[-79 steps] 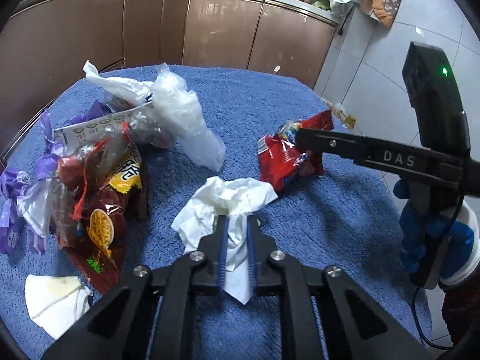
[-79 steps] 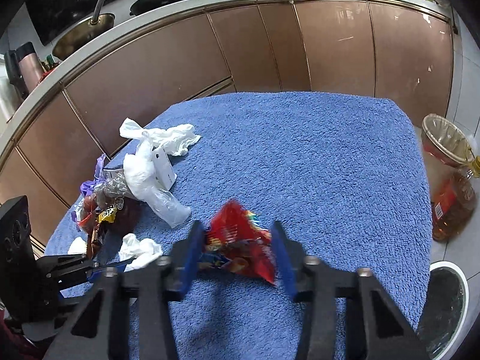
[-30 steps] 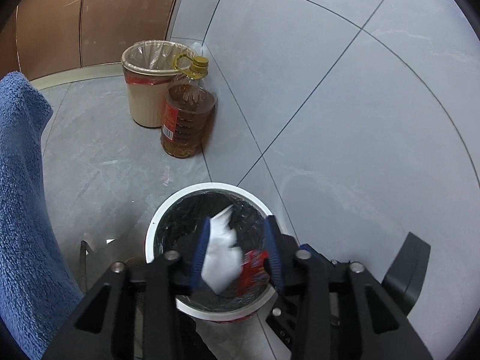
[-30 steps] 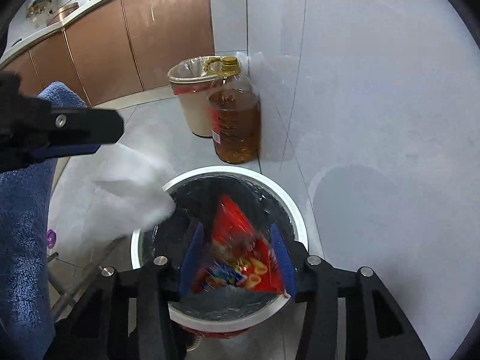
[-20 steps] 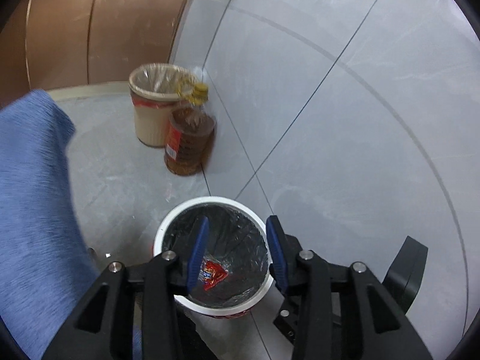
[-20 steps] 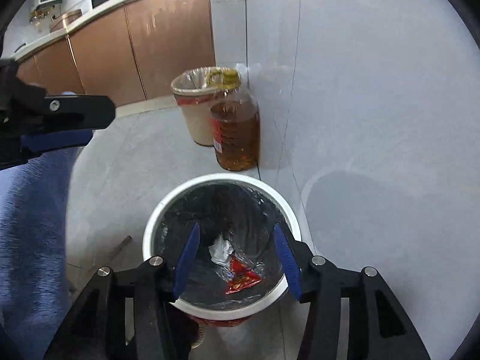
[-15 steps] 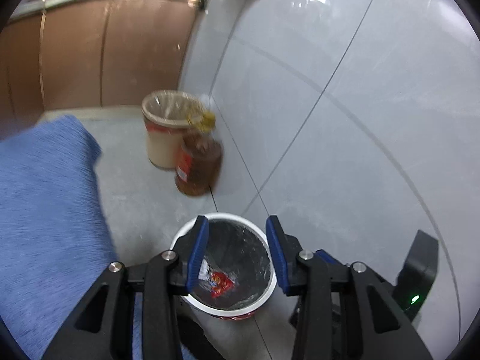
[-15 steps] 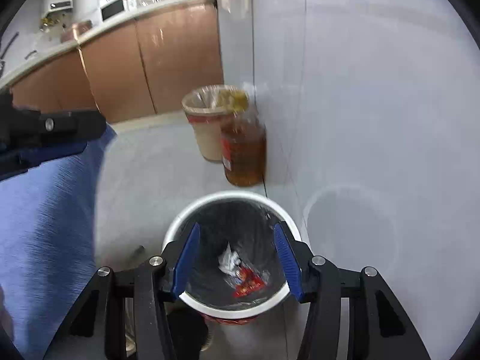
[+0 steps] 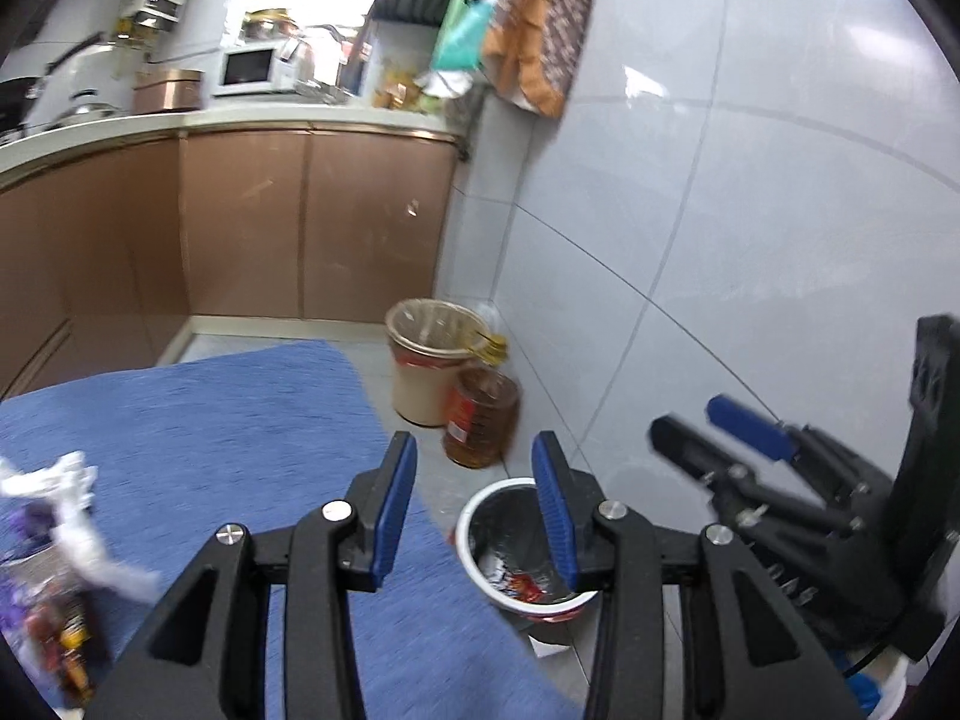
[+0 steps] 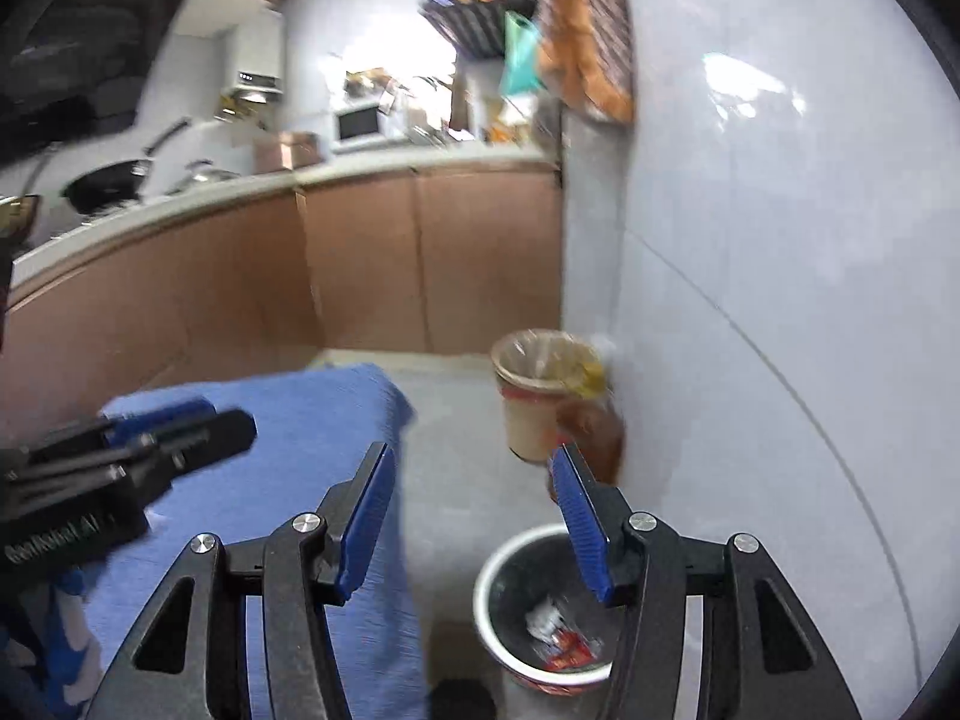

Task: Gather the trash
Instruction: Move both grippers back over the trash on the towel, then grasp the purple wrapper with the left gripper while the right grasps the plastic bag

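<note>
My left gripper [image 9: 474,444] is open with nothing between its blue pads, and its jaws are opening. It hovers above the edge of the blue-towelled table [image 9: 210,420]. Below it stands the white-rimmed trash bin [image 9: 480,510] with a red snack wrapper [image 9: 522,585] inside. A blurred pile of wrappers and tissue [image 9: 54,540] lies on the table's left. My right gripper [image 10: 473,462] is also empty, jaws opening, high above the bin [image 10: 486,576]. The bin holds a white tissue [image 10: 543,621] and the red wrapper [image 10: 570,654].
A beige lined bin [image 9: 429,372] and an oil bottle [image 9: 480,420] stand on the floor against the tiled wall, behind the trash bin. Brown kitchen cabinets [image 9: 300,222] run along the back. The other gripper shows at each view's side.
The tissue and the red wrapper left the jaws and now lie in the bin. Both grippers have risen and tilted up, and the table and kitchen have come into view.
</note>
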`<state>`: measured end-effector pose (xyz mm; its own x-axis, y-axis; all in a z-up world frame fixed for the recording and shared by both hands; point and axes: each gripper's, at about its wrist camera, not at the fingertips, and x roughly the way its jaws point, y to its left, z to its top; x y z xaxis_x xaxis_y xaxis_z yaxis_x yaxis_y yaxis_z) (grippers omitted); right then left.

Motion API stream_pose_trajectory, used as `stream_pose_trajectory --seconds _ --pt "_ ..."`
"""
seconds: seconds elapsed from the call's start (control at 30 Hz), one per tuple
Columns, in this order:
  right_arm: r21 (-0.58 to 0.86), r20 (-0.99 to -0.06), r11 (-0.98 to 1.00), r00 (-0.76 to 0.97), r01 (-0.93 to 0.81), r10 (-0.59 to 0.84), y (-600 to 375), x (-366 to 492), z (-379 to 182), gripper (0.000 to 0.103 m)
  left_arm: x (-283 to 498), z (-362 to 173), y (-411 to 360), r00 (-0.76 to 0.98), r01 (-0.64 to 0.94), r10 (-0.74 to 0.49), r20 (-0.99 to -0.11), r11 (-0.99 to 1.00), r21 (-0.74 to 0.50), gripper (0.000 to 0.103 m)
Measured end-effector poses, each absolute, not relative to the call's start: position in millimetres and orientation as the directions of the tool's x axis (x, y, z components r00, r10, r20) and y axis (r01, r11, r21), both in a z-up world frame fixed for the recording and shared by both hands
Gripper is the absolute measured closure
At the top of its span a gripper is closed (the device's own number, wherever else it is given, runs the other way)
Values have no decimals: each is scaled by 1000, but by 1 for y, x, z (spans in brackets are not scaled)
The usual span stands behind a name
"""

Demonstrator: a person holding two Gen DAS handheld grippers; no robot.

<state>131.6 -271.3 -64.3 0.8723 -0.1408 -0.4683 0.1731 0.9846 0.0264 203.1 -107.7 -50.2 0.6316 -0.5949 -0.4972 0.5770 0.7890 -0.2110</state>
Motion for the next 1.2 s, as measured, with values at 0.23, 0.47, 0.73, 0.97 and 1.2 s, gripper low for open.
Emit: stream_pose_trajectory --seconds 0.23,0.47,0.73,0.97,1.2 --pt "-2 -383 999 923 50 -47 -217 103 -16 49 177 -37 -21 705 496 -543 -457 837 -229 59" --pt "-32 -330 998 944 -45 32 -173 77 17 47 157 -44 61 767 395 -457 -450 889 -231 59" --pt "31 -365 983 913 -181 180 -136 100 18 44 165 -83 146 783 252 -358 -509 930 -267 59" --pt "93 -486 960 829 -264 275 -113 156 -16 44 196 -122 196 761 121 -290 -581 943 -311 59" --pt "145 -587 925 722 -352 366 -76 206 -67 44 238 -163 204 675 74 -308 -670 932 -354 59"
